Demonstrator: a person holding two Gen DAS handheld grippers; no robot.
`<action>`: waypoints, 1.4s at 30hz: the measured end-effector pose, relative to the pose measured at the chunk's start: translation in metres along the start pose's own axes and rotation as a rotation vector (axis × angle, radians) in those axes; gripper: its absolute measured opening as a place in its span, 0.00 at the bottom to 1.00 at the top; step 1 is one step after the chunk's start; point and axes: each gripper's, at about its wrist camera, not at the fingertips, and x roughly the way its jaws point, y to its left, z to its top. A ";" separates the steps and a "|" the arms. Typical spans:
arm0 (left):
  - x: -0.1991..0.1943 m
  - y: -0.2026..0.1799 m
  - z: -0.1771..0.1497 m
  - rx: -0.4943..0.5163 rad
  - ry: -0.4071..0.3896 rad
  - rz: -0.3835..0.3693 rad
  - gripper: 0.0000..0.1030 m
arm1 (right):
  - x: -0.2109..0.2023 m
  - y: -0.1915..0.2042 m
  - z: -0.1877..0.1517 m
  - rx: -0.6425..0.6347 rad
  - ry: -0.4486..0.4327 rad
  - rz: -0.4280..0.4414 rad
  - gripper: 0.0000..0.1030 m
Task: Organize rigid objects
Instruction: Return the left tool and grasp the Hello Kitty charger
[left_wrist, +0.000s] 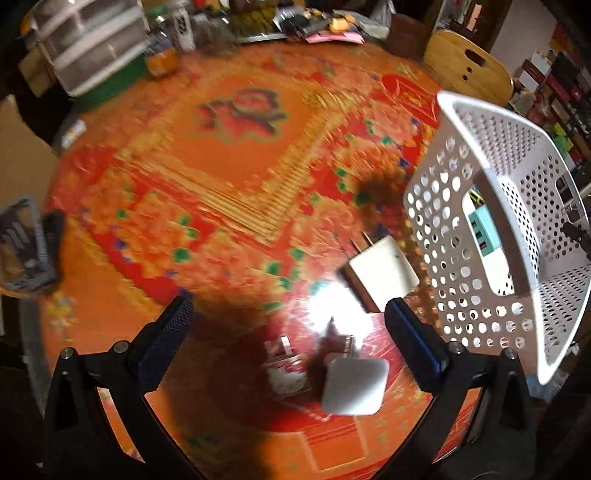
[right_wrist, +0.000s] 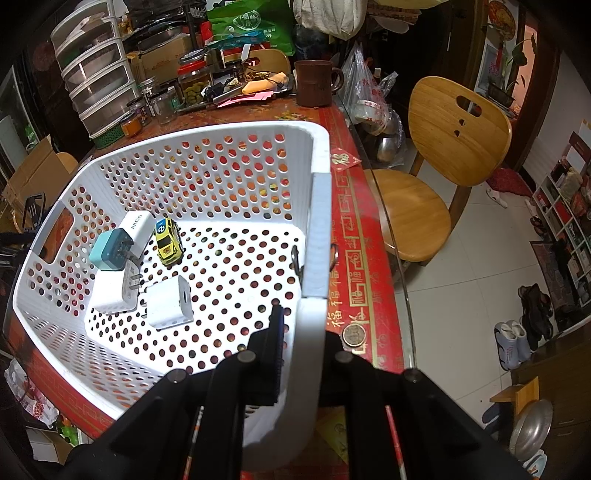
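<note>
left gripper (left_wrist: 288, 314) spread wide over two white chargers (left_wrist: 380, 273) on the table (left_wrist: 229, 155). only the right view shows right gripper (right_wrist: 301, 354) pinching the basket (right_wrist: 317, 229) wall, with chargers (right_wrist: 168, 301) and toy car (right_wrist: 168, 242) inside.

Left gripper (left_wrist: 286, 317): two black fingers entered from the lower corners of the frame, each carried on a black angular bracket. Inner pads dark blue with a fine ribbed texture; the right-hand pad (left_wrist: 417, 345) read brighter blue along its edge. Round silver screw heads sat on the brackets, two at lower left, two at lower right.

Right gripper (right_wrist: 301, 332): black frame filled the bottom centre. One finger pad (right_wrist: 275, 354) showed, dark blue and ribbed. Four dull grey round screw heads crossed the frame. Thin red-and-white rods ran down toward the bottom edge.
</note>
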 end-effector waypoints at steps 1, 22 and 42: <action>0.006 -0.004 0.000 0.006 0.011 0.002 0.99 | 0.000 0.000 0.000 -0.001 0.000 -0.001 0.09; 0.004 -0.007 -0.024 0.030 -0.032 -0.138 0.93 | 0.000 0.000 0.000 0.000 -0.002 0.001 0.10; 0.001 -0.015 -0.045 0.099 -0.015 -0.096 0.76 | 0.000 0.000 0.000 -0.002 -0.002 0.002 0.10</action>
